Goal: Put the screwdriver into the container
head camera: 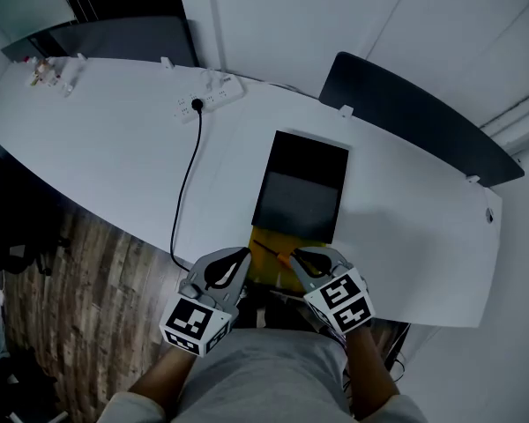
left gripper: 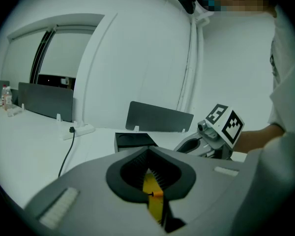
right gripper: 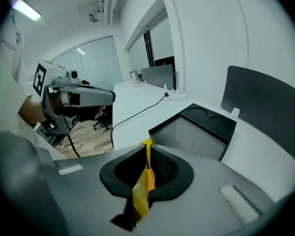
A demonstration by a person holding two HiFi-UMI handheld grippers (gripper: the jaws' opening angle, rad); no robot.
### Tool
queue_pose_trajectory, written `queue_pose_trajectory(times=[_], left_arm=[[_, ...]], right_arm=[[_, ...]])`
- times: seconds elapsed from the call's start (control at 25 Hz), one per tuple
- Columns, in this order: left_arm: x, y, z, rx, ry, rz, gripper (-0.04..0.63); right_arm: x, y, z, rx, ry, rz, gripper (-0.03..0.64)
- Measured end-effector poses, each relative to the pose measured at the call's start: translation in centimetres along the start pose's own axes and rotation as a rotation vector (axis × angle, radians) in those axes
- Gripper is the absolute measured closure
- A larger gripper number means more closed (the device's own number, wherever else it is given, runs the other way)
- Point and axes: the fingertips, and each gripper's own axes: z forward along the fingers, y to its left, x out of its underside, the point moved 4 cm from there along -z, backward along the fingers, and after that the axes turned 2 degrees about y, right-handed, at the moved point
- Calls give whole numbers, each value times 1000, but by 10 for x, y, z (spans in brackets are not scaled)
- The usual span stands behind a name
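The black container (head camera: 300, 188) lies open in the middle of the white table (head camera: 406, 236), its grey foam floor bare (right gripper: 196, 136). Just before it, at the table's near edge, is a yellow pad (head camera: 263, 270). Over the pad is the screwdriver (head camera: 280, 256), with a thin dark shaft and an orange handle (right gripper: 148, 178). My right gripper (head camera: 298, 256) is shut on that handle, its jaws (right gripper: 147, 144) pointing towards the container. My left gripper (head camera: 245, 256) hovers beside it, shut and empty; through its jaws (left gripper: 147, 151) I see the yellow pad and the screwdriver (left gripper: 155, 194) below.
A white power strip (head camera: 210, 98) with a black cable (head camera: 187, 183) lies at the back left. Dark partition panels (head camera: 414, 117) stand along the table's far edge. Small bottles (head camera: 44, 70) sit at the far left corner. Wooden floor (head camera: 97, 280) lies left of the table.
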Motion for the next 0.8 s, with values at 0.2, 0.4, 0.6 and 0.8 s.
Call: queue_pose_trajectory(times=[0.2, 0.4, 0.6, 0.8], left_arm=[[-16, -3, -2, -9, -33, 11, 595], [-24, -9, -5, -3, -51, 16, 595], [-26, -14, -9, -4, -65, 21, 595], [-25, -18, -14, -23, -67, 17, 595]], right_arm=[[-14, -2, -27, -14, -97, 28, 601], [-25, 0, -50, -38, -205, 49, 601], [-28, 0, -64, -51, -294, 68, 601], [-27, 3, -70, -47, -341, 105, 603]])
